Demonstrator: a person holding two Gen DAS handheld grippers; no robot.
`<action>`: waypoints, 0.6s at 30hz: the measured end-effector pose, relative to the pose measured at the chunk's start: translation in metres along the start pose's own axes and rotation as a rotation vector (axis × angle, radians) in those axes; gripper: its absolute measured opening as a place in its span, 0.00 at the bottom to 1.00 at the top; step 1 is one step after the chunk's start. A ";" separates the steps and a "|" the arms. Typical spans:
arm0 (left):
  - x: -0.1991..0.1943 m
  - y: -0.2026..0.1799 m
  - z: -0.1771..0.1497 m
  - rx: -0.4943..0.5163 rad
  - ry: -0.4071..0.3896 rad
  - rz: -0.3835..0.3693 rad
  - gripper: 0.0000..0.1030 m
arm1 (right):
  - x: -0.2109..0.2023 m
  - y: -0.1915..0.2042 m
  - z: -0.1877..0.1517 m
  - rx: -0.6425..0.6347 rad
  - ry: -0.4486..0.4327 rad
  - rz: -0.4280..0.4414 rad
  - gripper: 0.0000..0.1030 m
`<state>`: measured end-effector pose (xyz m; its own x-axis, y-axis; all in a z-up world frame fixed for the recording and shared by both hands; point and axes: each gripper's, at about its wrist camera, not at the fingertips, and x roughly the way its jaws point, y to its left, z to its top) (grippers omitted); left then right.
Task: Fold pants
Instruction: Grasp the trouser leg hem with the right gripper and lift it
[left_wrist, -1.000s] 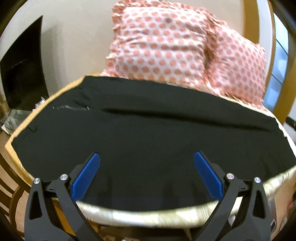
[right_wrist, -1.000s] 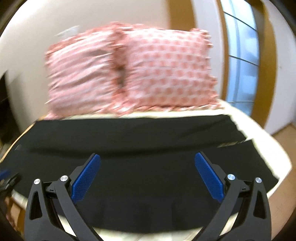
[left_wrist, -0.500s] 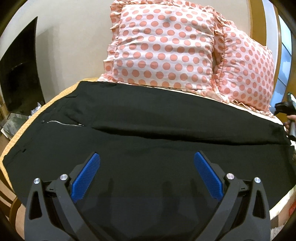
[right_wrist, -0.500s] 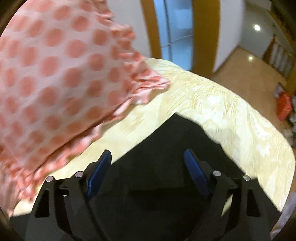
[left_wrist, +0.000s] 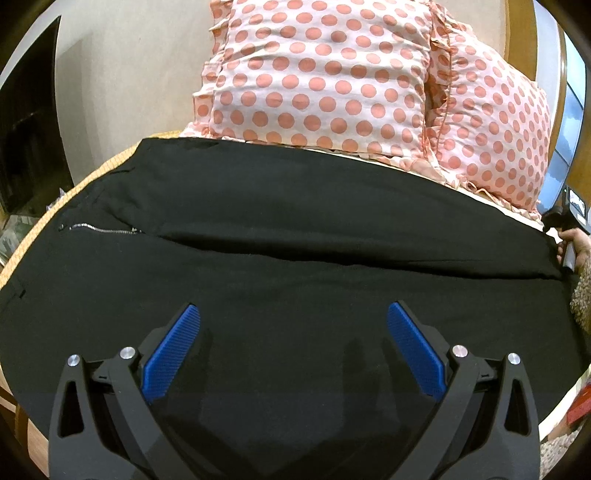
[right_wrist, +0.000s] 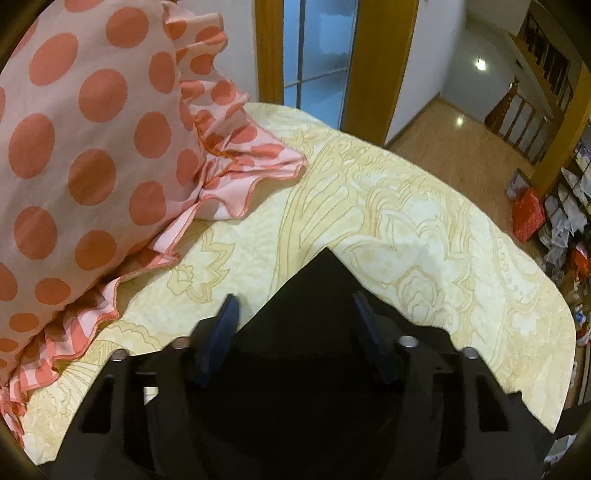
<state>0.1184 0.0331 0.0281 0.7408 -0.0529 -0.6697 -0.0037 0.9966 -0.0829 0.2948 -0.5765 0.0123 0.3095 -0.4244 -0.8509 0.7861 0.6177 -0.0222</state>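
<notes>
Two hand-held grippers over one bed (right_wrist: 424, 229). Pants (left_wrist: 295, 280) lie flat on the bedspread, long axis left-right across my view, waist and zipper (left_wrist: 99, 229) at the left, hems to the right. Polka-dot pillows (left_wrist: 317, 77) sit just behind them. Left hand-held gripper (left_wrist: 293, 314): jaws wide, over the near leg, holding nothing. Right hand-held gripper (right_wrist: 295, 306): jaws parted, straddling the hem corner (right_wrist: 327, 266), so nearer that end. No containers present.
</notes>
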 end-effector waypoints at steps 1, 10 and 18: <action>0.000 0.001 0.000 -0.006 0.002 -0.002 0.98 | -0.001 -0.004 -0.001 0.004 -0.007 0.000 0.38; 0.002 0.008 -0.003 -0.054 0.024 -0.018 0.98 | -0.050 -0.057 -0.005 0.054 -0.140 0.351 0.04; -0.001 0.006 -0.004 -0.056 0.002 -0.012 0.98 | -0.129 -0.144 -0.085 0.094 -0.252 0.621 0.04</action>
<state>0.1144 0.0392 0.0254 0.7393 -0.0650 -0.6702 -0.0328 0.9907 -0.1323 0.0960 -0.5544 0.0803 0.8250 -0.1576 -0.5427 0.4619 0.7414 0.4868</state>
